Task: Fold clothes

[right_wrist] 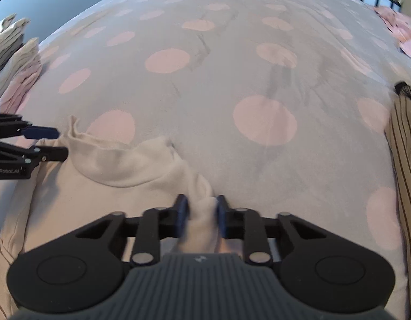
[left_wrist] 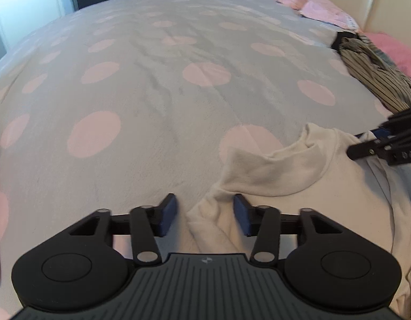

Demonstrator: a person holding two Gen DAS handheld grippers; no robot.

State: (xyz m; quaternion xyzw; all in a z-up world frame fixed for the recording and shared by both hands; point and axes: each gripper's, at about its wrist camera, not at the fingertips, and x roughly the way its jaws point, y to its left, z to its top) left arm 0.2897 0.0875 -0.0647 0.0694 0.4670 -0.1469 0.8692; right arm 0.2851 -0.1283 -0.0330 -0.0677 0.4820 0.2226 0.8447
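A cream high-neck top [left_wrist: 282,170] lies on the grey bedspread with pink dots [left_wrist: 152,85], collar pointing away. My left gripper [left_wrist: 204,214] is open, its jaws either side of the top's left shoulder edge, not closed on it. My right gripper [right_wrist: 200,213] is shut on a bunch of the top's right shoulder fabric [right_wrist: 202,210]. The right gripper shows in the left wrist view [left_wrist: 365,146] at the right, at the shoulder. The left gripper shows in the right wrist view [right_wrist: 49,141] at the left, jaws apart. The top [right_wrist: 112,176] spreads between them.
A striped beige garment [left_wrist: 373,77] lies at the right of the bed, also in the right wrist view [right_wrist: 405,146]. Pink clothes [left_wrist: 306,2] lie at the far right corner. Folded clothes [right_wrist: 16,61] are stacked at the left edge. Dark furniture stands beyond the bed.
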